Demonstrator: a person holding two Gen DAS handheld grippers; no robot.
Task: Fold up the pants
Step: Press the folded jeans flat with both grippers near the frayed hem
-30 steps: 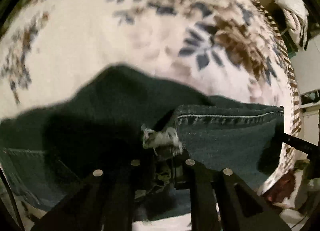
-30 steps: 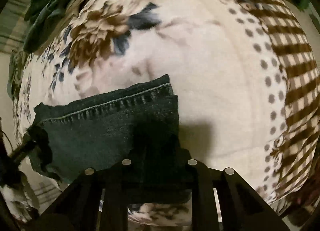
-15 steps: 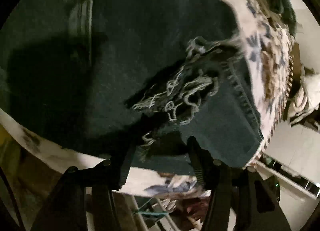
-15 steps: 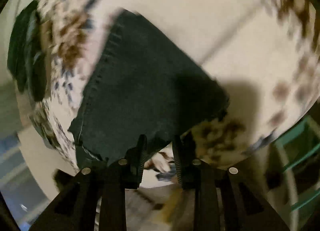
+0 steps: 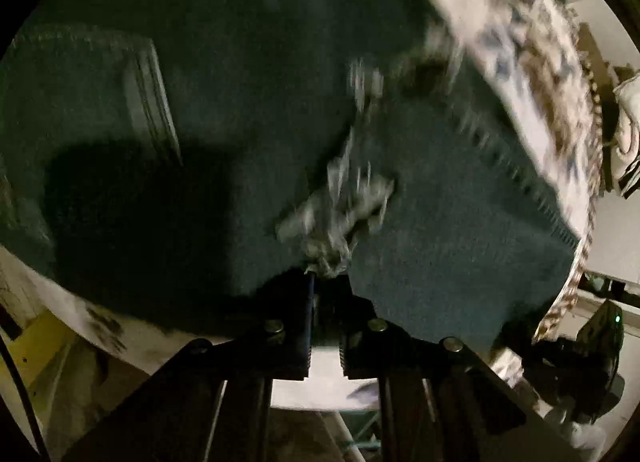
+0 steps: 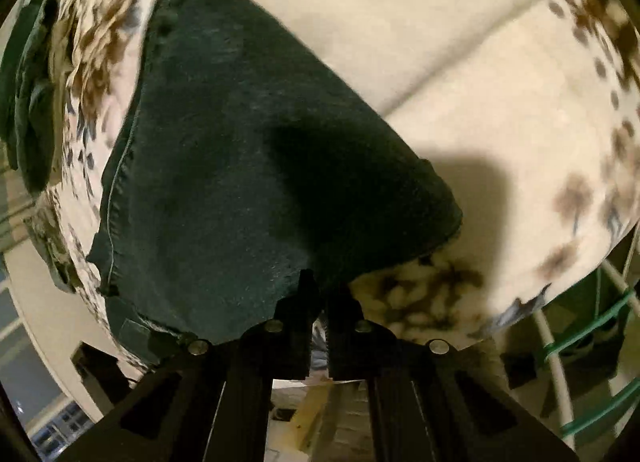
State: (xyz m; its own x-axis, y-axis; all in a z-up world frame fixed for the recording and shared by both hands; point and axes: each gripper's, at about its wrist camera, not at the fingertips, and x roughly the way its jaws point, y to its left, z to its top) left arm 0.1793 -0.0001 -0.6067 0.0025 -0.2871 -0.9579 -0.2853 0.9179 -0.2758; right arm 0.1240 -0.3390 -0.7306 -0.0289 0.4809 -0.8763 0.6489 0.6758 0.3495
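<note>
Both jaws just closed: left gripper (image 5: 325, 282) pinches pants (image 5: 240, 122) by frayed threads (image 5: 340, 214) at 6 o'clock, may tear loose; right gripper (image 6: 323, 294) clamps a thin edge, may slip.

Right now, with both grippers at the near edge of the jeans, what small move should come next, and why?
Probably lift both grippers slightly together. The left gripper has just closed on the frayed near edge of the jeans, the right gripper on the same near edge, while the denim lies flat on the floral cloth.
</note>
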